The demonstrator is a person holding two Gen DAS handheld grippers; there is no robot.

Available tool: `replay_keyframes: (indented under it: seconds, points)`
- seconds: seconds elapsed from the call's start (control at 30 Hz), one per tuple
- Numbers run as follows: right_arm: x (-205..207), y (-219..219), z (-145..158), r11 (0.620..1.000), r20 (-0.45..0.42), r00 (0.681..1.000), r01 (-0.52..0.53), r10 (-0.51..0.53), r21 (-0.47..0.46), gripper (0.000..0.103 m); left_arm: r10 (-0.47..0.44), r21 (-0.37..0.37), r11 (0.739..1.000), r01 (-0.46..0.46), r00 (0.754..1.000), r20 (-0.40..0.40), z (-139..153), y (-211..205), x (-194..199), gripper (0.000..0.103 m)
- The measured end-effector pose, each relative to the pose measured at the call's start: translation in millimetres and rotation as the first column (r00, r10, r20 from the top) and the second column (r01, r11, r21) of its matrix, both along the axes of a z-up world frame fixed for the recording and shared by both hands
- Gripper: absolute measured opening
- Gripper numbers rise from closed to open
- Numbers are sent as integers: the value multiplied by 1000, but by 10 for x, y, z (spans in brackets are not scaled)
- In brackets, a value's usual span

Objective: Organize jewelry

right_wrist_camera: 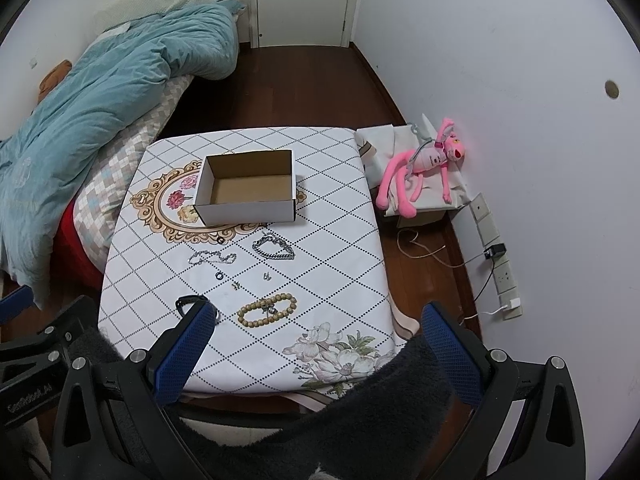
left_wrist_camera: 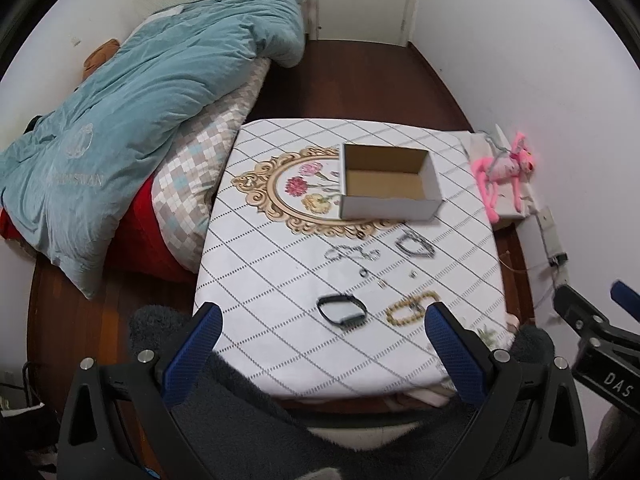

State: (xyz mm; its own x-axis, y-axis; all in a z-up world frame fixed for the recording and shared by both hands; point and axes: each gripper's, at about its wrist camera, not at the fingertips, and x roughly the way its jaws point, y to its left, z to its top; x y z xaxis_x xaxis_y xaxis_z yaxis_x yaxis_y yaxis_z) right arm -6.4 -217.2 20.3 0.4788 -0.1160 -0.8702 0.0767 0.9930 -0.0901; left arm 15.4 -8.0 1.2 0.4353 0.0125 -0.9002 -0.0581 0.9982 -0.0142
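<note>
An open, empty white cardboard box (left_wrist_camera: pixel 390 184) (right_wrist_camera: pixel 246 188) stands on the table (left_wrist_camera: pixel 280 340) (right_wrist_camera: pixel 340 264). In front of it lie a dark chain bracelet (left_wrist_camera: pixel 415 245) (right_wrist_camera: pixel 274 249), a thin silver chain (left_wrist_camera: pixel 352 253) (right_wrist_camera: pixel 212 258), a small ring (left_wrist_camera: pixel 363 272) (right_wrist_camera: pixel 219 276), small earrings (right_wrist_camera: pixel 267 277), a black band (left_wrist_camera: pixel 342 310) (right_wrist_camera: pixel 192 301) and a wooden bead bracelet (left_wrist_camera: pixel 412 307) (right_wrist_camera: pixel 267 311). My left gripper (left_wrist_camera: pixel 322 322) is open above the table's near edge, just before the black band. My right gripper (right_wrist_camera: pixel 318 322) is open and empty, near the bead bracelet.
A bed with a teal duvet (left_wrist_camera: pixel 120 132) (right_wrist_camera: pixel 100 92) lies left of the table. A pink plush toy (left_wrist_camera: pixel 506 168) (right_wrist_camera: pixel 424 164) lies on a box at the right, by wall sockets and cables (right_wrist_camera: pixel 496 256). Dark wood floor surrounds the table.
</note>
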Motion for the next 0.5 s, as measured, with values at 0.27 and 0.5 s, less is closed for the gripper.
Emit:
replay_keyframes:
  seconds: [0.27,0.5]
  points:
    - [547,-186,-691,999,-116,992,43,-40,17,103,60,102,993,-53,996,-63,-773,195,447,103]
    - [891,-169,-1581,999,-250,968,38,-33,16,85,48,73,997,-32,974,-221,-1568,240,623,84]
